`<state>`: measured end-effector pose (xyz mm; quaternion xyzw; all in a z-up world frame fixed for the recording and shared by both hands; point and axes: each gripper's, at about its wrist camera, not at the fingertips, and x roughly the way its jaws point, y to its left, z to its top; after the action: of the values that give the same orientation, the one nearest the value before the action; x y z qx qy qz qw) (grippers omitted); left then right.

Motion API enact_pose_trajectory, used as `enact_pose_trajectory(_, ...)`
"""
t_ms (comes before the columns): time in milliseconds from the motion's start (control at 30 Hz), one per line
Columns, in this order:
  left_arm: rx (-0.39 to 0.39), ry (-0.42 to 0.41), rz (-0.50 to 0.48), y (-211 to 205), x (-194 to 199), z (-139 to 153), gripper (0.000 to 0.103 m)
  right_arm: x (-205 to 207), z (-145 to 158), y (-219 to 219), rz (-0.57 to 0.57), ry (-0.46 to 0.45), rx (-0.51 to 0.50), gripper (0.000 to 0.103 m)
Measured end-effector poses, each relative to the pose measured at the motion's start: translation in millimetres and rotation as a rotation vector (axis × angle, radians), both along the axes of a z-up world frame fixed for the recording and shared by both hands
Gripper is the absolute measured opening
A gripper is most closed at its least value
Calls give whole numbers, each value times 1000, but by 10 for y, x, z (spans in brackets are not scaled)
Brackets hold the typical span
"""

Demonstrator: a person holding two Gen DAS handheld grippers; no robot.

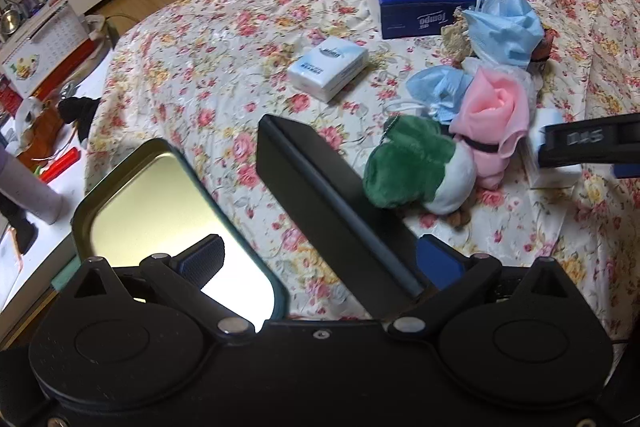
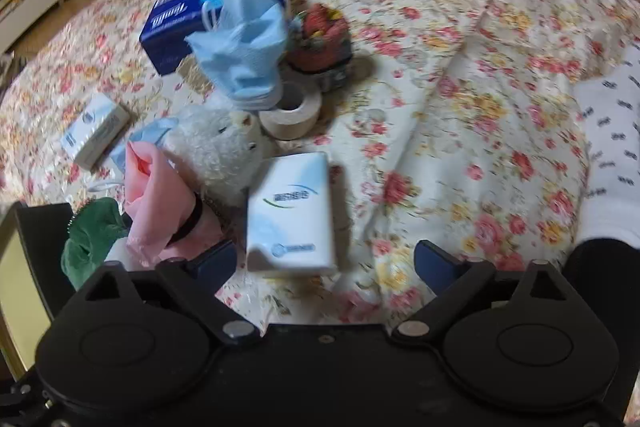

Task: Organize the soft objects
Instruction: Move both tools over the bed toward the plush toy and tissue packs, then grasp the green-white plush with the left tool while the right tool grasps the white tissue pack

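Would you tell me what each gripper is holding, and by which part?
The left gripper appears to grip the black tin by its side wall; the right gripper, jaws open, holds nothing.

a floral bedspread (image 2: 460, 75) carries a blue tissue box (image 2: 172, 23) far left, white tissue packs (image 2: 292, 211), tape roll (image 2: 290, 115), masks (image 2: 244, 55) and plush toys (image 2: 216, 147) nearer.

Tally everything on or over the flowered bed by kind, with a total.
Blue face masks: 2
White tissue packs: 2
Blue tissue box: 1
Plush toys, green and white: 2
Pink cloth: 1
Tape roll: 1
Red object, kind unclear: 1
Metal tin: 1
Total: 11
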<state>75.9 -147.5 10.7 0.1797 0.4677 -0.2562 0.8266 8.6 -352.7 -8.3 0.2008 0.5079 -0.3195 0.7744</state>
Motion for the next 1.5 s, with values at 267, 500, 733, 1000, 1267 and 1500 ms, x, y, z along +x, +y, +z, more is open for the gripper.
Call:
enact_pose_trajectory(267,12,-28,-84,-293,44,14,99,161,-273,-87,24,52,31,75)
enact_pose_trajectory(500,68,-21,-144,-639,120,-147,98,-31,-185,-248,-19,19,16,50)
enact_pose_trajectory(733,96,39,-200,-851,224,-303,99,-224,-157,-421,-90,0,20,50)
enact_pose_trajectory(1000,119,120,-239,-1030,276,-521,79,-218,-182,-433,-93,-5,11,51)
enact_pose_trajectory(1267,72,142,-220,-986,274,-432,66,-200,-205,-411,-92,-3,-10,54)
enact_pose_trajectory(1500,28,113,-236,-909,147,-166,66,-250,-175,-425,-87,-30,11,49)
